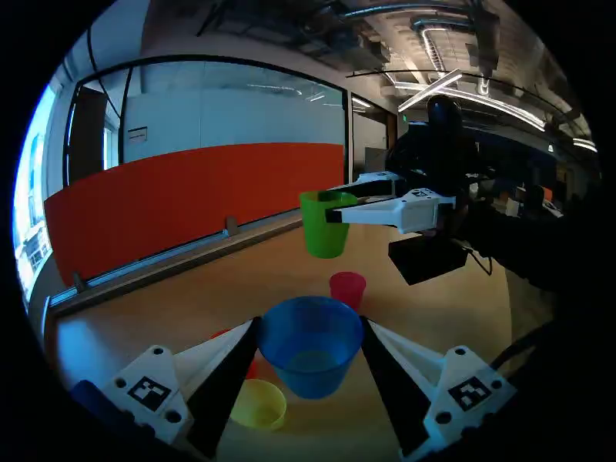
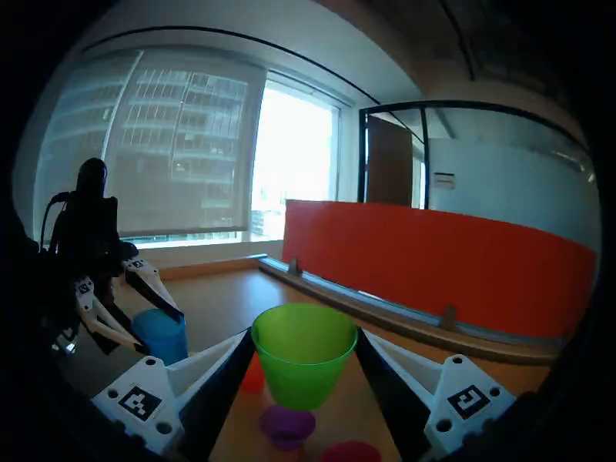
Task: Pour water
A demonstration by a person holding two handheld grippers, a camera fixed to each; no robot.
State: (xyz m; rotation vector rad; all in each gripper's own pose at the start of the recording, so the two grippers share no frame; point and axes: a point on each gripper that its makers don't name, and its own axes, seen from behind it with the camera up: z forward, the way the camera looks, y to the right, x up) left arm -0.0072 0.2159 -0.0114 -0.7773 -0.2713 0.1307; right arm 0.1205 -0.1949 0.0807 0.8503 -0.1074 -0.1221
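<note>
- Left hand-held gripper [image 1: 308, 329] is closed part-way round the blue cup [image 1: 310, 356], both fingers pressing its sides just under the rim. Cup upright, mouth up.
- Right hand-held gripper [image 2: 304, 336] does the same w/ the green cup [image 2: 302, 360]: fingers clamp either side, rim level, no tilt yet.
- Both cups look lifted clear of the bench [image 1: 185, 304], the green one higher & farther off in the left gripper view. Prob. so one can tip over the other w/o dragging on the wood.
- Grip near the rim leaves each mouth free, which makes sense for pouring & receiving.
- Water: faint pale patch at the blue cup's bottom, can't tell if it's water. Green cup's bottom isn't visible, so can't say which cup is the source.
- Loose cups on the bench below: pink cup [image 1: 347, 289] btwn the two held ones, yellow cup [image 1: 259, 403] just under the left finger, purple cup [image 2: 286, 426] beneath the green one. They crowd the spot under the pour, so a low swing could knock them.
- Room: open air btwn the two held cups, nothing in the way. Far side of the bench ends at a metal rail [image 1: 177, 258] & orange partition [image 1: 192, 192], well apart from both cups, so there's space to move sideways.
</note>
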